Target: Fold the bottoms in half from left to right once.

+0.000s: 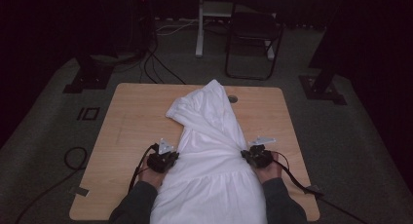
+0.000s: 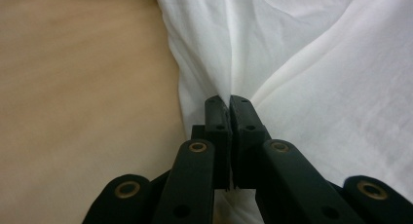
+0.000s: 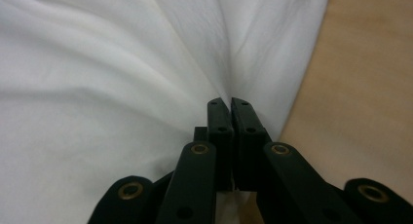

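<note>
A white garment (image 1: 209,151) lies lengthwise down the middle of the wooden table (image 1: 126,131), its near end hanging over the front edge. My left gripper (image 1: 171,155) is shut on the garment's left edge, with folds of the white cloth (image 2: 302,73) pinched between its black jaws (image 2: 229,100). My right gripper (image 1: 247,154) is shut on the right edge, and the cloth (image 3: 122,78) bunches into creases at its jaw tips (image 3: 229,101). Both hands sit near the table's front, one on each side of the garment.
Bare wood (image 2: 83,102) lies left of the garment and more (image 3: 370,97) to its right. A small round hole (image 1: 233,99) is in the tabletop near the far edge. A dark chair (image 1: 253,39) and stand legs (image 1: 87,78) are on the floor beyond.
</note>
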`<state>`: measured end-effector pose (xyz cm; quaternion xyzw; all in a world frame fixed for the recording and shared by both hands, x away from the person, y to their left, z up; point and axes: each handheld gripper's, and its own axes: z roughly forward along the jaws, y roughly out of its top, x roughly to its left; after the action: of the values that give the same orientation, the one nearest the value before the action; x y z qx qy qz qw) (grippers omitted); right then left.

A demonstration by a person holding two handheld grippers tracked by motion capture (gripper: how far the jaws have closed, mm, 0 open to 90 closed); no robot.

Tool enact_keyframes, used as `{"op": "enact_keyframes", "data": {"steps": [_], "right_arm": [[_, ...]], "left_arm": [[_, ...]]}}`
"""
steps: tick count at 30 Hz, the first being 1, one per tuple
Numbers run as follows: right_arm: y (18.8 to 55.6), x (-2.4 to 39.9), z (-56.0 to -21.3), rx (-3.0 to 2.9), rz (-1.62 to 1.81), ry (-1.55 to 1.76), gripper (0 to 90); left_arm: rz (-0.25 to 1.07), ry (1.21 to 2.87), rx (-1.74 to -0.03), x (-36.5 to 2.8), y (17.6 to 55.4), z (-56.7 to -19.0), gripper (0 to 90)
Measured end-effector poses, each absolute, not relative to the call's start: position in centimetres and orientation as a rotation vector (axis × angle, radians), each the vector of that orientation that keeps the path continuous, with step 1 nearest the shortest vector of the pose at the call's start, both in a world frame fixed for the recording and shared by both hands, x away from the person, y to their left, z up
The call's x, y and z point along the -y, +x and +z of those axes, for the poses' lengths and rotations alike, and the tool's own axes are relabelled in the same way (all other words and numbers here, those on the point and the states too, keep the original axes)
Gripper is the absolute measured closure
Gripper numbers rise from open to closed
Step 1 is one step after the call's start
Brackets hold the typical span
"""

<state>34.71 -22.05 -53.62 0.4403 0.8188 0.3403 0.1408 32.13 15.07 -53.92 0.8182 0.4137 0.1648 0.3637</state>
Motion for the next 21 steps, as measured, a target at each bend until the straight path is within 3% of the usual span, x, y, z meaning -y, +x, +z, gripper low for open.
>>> {"op": "enact_keyframes", "data": {"steps": [4, 5, 8, 11, 21], "right_arm": [[32.4, 22.5, -53.5, -2.413, 0.99, 1.26, 87.2], [32.1, 22.6, -53.3, -2.425, 0.98, 1.26, 83.6], [31.8, 22.5, -52.4, -2.361, 0.937, 1.223, 61.2], [32.6, 21.9, -50.7, -2.313, 1.002, 1.179, 50.6], [37.9, 14.0, -50.1, -2.373, 1.1, 0.982, 41.4]], "left_arm": [[0.426, 2.12, -1.044, -15.0, 30.7, -53.8, 87.3], [0.433, 2.117, -1.045, -14.9, 30.7, -53.8, 86.8], [0.449, 2.11, -1.045, -14.7, 31.0, -53.7, 83.7], [0.455, 2.105, -1.044, -14.6, 31.2, -53.8, 79.2], [0.448, 2.096, -1.032, -14.5, 31.1, -54.0, 70.9]]}}
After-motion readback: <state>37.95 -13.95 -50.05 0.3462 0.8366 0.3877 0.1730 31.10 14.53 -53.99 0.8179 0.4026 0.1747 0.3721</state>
